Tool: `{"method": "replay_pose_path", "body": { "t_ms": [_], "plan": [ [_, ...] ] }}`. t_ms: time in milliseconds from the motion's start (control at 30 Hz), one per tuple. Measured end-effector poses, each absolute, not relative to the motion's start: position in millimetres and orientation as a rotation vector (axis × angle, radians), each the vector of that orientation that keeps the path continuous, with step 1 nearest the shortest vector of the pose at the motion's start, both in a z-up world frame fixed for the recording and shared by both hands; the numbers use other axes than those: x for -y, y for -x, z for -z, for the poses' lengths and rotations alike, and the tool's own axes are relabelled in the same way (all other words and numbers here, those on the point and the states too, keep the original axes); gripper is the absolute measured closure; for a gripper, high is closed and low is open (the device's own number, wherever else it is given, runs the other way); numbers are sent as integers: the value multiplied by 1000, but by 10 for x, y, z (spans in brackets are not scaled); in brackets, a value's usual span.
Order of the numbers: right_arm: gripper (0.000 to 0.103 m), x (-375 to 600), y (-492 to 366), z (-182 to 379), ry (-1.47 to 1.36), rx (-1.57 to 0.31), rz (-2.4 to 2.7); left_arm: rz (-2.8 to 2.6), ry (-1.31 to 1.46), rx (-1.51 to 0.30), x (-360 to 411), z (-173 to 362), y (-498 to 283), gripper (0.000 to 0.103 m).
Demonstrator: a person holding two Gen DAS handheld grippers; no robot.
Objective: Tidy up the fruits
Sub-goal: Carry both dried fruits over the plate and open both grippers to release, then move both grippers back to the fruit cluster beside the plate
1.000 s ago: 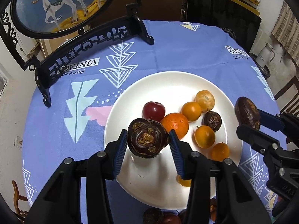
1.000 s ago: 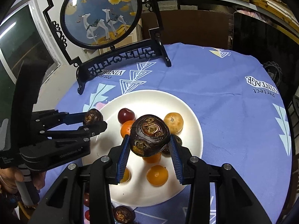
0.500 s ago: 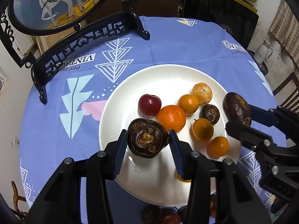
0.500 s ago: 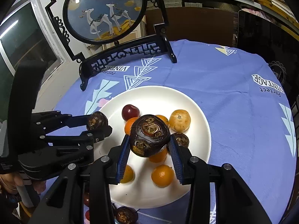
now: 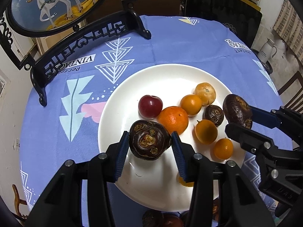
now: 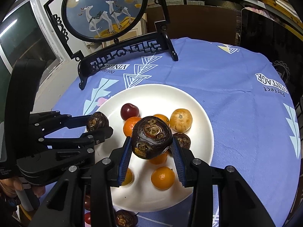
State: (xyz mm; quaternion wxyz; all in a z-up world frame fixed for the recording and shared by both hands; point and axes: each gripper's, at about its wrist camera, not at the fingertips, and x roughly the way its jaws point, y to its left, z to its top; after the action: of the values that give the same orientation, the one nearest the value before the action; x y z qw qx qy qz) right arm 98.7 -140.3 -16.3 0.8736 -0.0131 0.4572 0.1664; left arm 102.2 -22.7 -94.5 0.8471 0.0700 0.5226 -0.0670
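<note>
1. Left tongs (image 5: 150,143) clamped on a dark brown, knobbly water chestnut (image 5: 148,139); blue ribbed pads touch it on both sides; it hangs over the near-left part of the round white ceramic plate (image 5: 161,71), just in front of the large orange mandarin (image 5: 173,119).
2. Right tongs (image 6: 151,147) clamped on a second dark brown water chestnut (image 6: 152,137), held above the fruit at the plate's middle; in the left wrist view the same tongs (image 5: 239,120) come in from the right over the plate's right rim.
3. On the plate, left wrist view: a dark red cherry-like fruit (image 5: 150,106) beside the mandarin; a small orange kumquat (image 5: 190,105) touching a pale yellow-brown round fruit (image 5: 205,93); a small dark water chestnut (image 5: 213,112); two more orange kumquats (image 5: 206,131) (image 5: 223,148) toward the right rim; another orange fruit partly hidden behind the right finger.
4. Off the plate, at its near edge, a loose dark water chestnut (image 6: 126,218) and small red fruit (image 6: 87,218) lie on the cloth.
5. Table covered by a lavender printed tablecloth (image 5: 189,43); at its far left stands a black carved stand with a round deer painting (image 6: 106,11).
6. White kettle (image 5: 268,48) on the floor beyond the table's right edge.
</note>
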Motion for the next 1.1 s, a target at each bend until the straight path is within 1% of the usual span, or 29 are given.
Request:
{"method": "replay_pose_path", "body": {
  "t_ms": [700, 733, 833, 867, 900, 967, 1100],
  "plan": [
    [60, 1259, -1261, 287, 44, -986, -308, 92, -132, -1131, 185, 1060, -1202, 58],
    [60, 1254, -1271, 293, 45, -986, -301, 93, -129, -1131, 183, 1058, -1203, 58],
    [59, 1262, -1281, 291, 38, -988, -296, 82, -140, -1118, 180, 1027, -1193, 48],
    [58, 1274, -1276, 278, 35, -987, -296, 79, -138, -1116, 169, 1015, -1189, 43],
    [54, 1279, -1267, 268, 34, -981, -294, 78, -134, -1114, 159, 1005, -1186, 41],
    [51, 1297, -1226, 220, 35, -962, -290, 76, -133, -1103, 150, 966, -1163, 40],
    [51, 1334, -1156, 151, 29, -949, -287, 83, -140, -1091, 173, 907, -1107, 40]
  ]
}}
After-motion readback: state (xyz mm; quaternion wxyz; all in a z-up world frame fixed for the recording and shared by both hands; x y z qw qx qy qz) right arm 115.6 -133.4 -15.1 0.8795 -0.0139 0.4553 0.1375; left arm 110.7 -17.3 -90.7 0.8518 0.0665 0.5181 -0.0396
